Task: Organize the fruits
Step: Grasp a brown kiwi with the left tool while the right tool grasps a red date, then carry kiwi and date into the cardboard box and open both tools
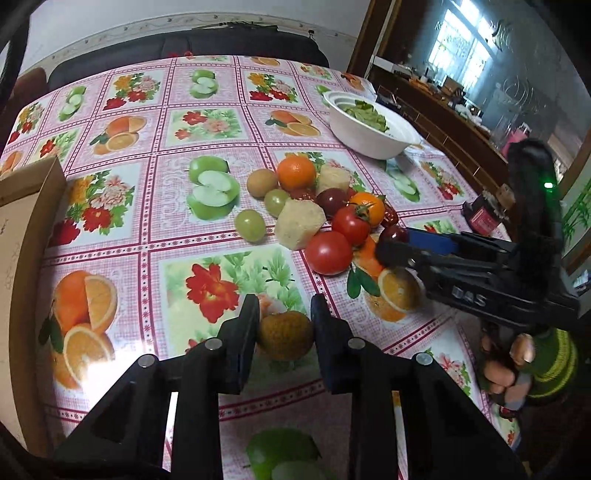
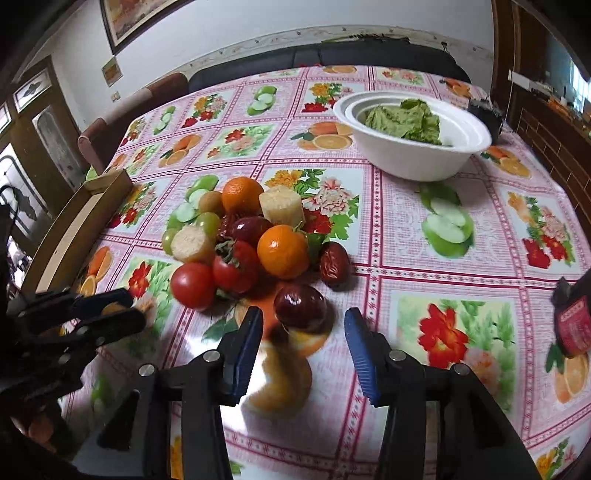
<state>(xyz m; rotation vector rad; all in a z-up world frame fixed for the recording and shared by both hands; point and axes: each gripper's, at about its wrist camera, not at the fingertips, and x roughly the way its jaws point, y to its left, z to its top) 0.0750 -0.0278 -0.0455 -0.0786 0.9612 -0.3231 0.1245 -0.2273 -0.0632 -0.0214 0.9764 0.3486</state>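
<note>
Left gripper [image 1: 284,326]: jaws narrow, clamped on a dull, rough-skinned mandarin [image 1: 285,334] just over the glossy tablecloth [image 1: 155,236]
Right gripper [image 2: 303,332]: jaws wide, holding nothing, around a shiny dark red plum [image 2: 300,305]
Fruit pile [image 1: 317,206]: smooth tomatoes, oranges, grapes, fibrous pale chunks, mid-table, touching
Cardboard box [image 1: 26,206]: matte, at the left edge
White bowl [image 2: 413,155]: smooth, leafy greens inside, farthest
Progress: early by my judgement; most fruit unsorted

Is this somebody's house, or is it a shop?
Probably a home's dining room: a table in a pink fruit-print oilcloth, a dark sofa behind it, and a framed picture on the wall.
</note>
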